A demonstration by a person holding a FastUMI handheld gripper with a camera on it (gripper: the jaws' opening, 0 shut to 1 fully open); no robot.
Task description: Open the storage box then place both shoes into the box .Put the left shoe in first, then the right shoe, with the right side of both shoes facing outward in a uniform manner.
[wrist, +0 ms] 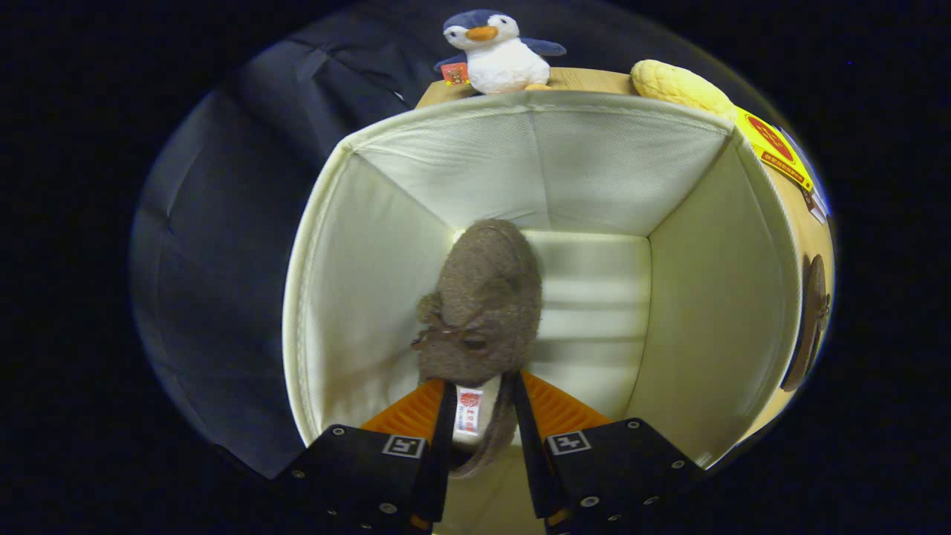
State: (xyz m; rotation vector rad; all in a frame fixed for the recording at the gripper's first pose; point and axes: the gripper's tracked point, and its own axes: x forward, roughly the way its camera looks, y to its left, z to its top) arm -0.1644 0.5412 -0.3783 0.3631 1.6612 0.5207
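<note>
Box is open, so step one is done. Your claw point(481, 416) is clamped on the heel end of a brown fuzzy slipper point(481, 305), both fingers pressing its sides, a white tag showing between them. You hold it inside the cream fabric storage box point(713, 312), toe pointing down toward the far end of the box floor, close to the left wall. I can't tell whether it touches the floor yet, or whether it's the left or the right shoe. No other shoe lies on the floor that shows, so I'd judge this the first one, not yet released. A second brown shoe point(813, 327) sits outside, just past the box's right wall. Left: let go, fetch that one, match its facing. Beyond the box on a wooden surface: a plush penguin point(494, 52) and a yellow corn plush point(680, 85).
</note>
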